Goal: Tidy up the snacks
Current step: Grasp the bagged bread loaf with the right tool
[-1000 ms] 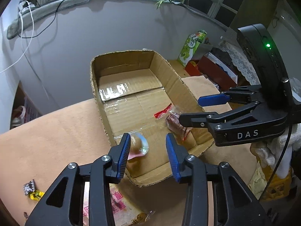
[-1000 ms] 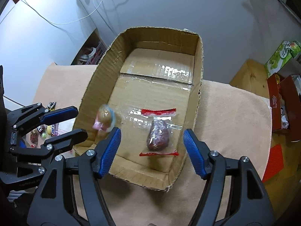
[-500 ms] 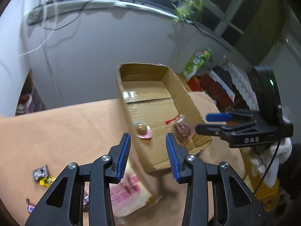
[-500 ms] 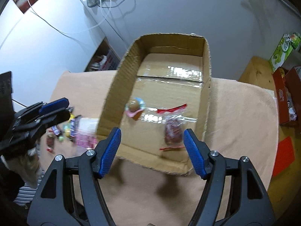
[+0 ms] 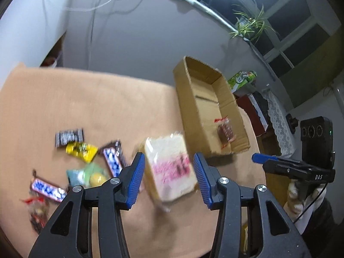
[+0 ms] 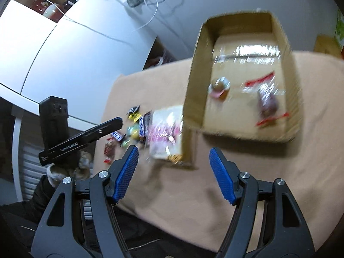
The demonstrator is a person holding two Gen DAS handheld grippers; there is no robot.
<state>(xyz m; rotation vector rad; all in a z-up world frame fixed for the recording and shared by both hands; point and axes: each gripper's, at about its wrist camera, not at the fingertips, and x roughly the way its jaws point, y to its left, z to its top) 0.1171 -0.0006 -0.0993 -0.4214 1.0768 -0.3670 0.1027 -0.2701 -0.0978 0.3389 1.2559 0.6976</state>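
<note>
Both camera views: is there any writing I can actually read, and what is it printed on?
"DAS": white letters on the side of the right gripper, seen from the left wrist.
"GenRobot.AI": on the side of the left gripper, seen from the right wrist.
Pink print on the bread pack: blurred, unreadable.
Blue-and-white candy bars and black-and-white wrapper: lettering smeared by motion.
Green carton behind the cardboard box: too small.

In front of me a tan cloth-covered table (image 5: 90, 105) carries a cardboard box (image 5: 187, 116) on its right side, a bagged bread slice (image 5: 169, 167) just beside it, and loose candy wrappers (image 5: 86, 152) scattered further left.
</note>
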